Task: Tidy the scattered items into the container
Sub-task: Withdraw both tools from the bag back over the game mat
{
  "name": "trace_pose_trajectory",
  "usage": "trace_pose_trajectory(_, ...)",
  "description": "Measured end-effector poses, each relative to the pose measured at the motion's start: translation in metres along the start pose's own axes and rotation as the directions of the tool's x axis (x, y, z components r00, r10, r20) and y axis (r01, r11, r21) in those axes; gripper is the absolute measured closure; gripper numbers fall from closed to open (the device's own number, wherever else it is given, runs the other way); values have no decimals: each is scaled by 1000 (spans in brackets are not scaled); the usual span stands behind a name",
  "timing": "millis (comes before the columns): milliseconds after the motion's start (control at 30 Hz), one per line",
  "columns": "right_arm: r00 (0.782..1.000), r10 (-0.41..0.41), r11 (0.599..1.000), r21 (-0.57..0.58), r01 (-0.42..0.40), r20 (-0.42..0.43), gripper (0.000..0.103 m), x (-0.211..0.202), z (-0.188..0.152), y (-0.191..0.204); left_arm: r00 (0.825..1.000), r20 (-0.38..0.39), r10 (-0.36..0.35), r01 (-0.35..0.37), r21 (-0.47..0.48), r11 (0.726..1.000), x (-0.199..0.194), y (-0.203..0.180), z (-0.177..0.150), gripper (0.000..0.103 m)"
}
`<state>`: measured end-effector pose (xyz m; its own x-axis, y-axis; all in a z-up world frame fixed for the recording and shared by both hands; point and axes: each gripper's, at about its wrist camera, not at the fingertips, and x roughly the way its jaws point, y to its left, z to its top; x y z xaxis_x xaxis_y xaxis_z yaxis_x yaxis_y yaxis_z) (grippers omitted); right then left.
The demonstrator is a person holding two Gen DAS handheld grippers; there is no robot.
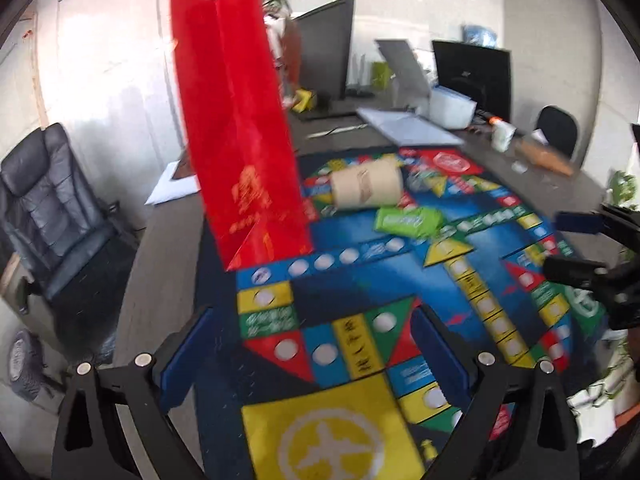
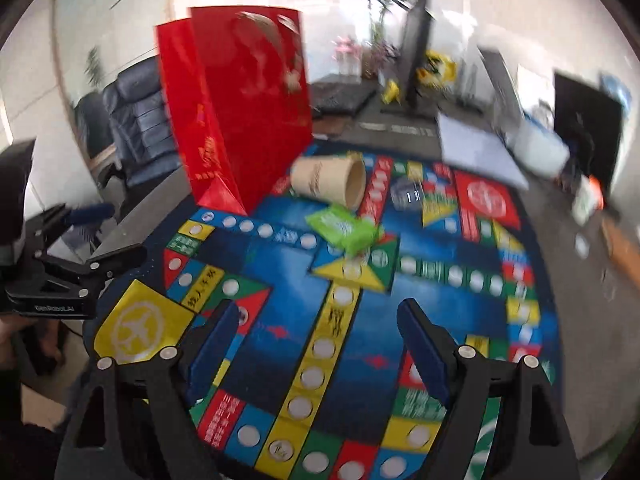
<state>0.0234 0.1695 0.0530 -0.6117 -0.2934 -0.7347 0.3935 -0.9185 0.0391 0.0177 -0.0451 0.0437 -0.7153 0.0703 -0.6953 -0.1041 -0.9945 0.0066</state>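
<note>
1. The red paper bag (image 2: 240, 112) is standing upright at the far left corner of the game mat (image 2: 360, 340), which is lying on the surface; I am judging it to be the container. It is looking light and easy to tip, so a push on its rim could knock it over.
2. The paper cup (image 2: 330, 180) is lying on its side just beside the bag, its open mouth facing the right. It is probably very light and easy to crush; a gentle hold across the rim or the wall seems best.
3. The green packet (image 2: 346, 230) is lying near the cup, a little closer to the cameras. It is looking soft and slippery (probably tissues in film), so a pinch across its middle should be holding better than a corner.
4. The right gripper (image 2: 316, 344) is hovering over the mat with its jaws apart and nothing between them; the packet is lying ahead of it, well apart.
5. The left gripper (image 1: 310, 354) is also spread wide and holding nothing; the bag is standing ahead, slightly left.
</note>
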Motion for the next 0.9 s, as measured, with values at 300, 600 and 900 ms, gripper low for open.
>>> trace_pose_trajectory(300, 999, -20, 1000, 14, 20, -30, 18, 16, -26, 0, 992, -94, -86, 81, -51, 995, 25, -8, -19, 4)
trace_pose_trajectory(600, 998, -43, 998, -51, 40, -54, 18, 46, -8, -20, 988, -123, -94, 91, -31, 995, 33, -13, -19, 4)
trace_pose_trajectory(900, 996, -7, 987, -158, -7, -87, 17, 95, 27, -31, 983, -141, -120, 113, -53, 992, 43, -13, -12, 4)
